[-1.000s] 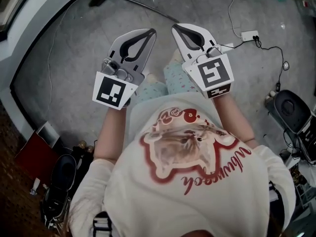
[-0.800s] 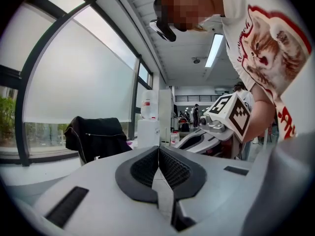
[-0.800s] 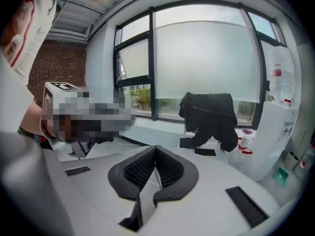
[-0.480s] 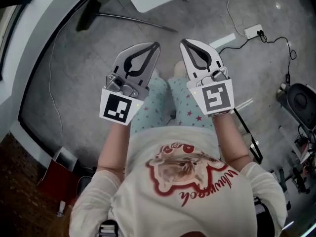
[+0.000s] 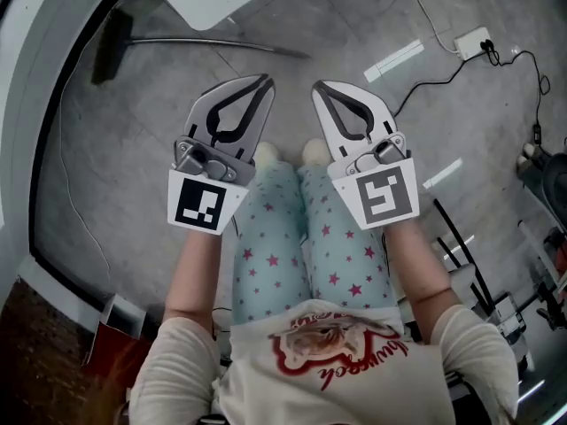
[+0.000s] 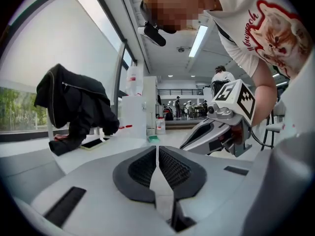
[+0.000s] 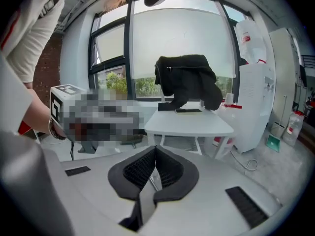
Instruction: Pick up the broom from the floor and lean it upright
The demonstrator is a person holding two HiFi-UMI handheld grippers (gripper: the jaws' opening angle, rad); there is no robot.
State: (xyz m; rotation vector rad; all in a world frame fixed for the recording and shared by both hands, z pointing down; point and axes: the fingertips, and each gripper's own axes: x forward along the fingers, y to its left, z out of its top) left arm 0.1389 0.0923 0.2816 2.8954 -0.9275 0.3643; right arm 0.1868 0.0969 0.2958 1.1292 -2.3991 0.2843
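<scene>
The broom (image 5: 204, 42) lies flat on the grey floor at the upper left of the head view, its black head (image 5: 111, 44) to the left and its thin handle running right. My left gripper (image 5: 264, 81) and right gripper (image 5: 316, 87) hang side by side in front of the person's knees, well short of the broom. Both are shut with nothing between the pads. The left gripper view shows its own closed jaws (image 6: 157, 149) and the right gripper (image 6: 219, 129) beside them. The right gripper view shows closed jaws (image 7: 155, 149) too.
A white table (image 7: 189, 123) with a black jacket (image 7: 187, 80) on it stands just beyond the broom. A power strip (image 5: 472, 42) and cables lie on the floor at the right. A white dispenser (image 7: 253, 97) stands right of the table. Chair legs (image 5: 461, 255) are at the lower right.
Both grippers have come down together, still shut and empty. The head view has tilted, so the broom has slid toward the upper left and the person's legs now show.
</scene>
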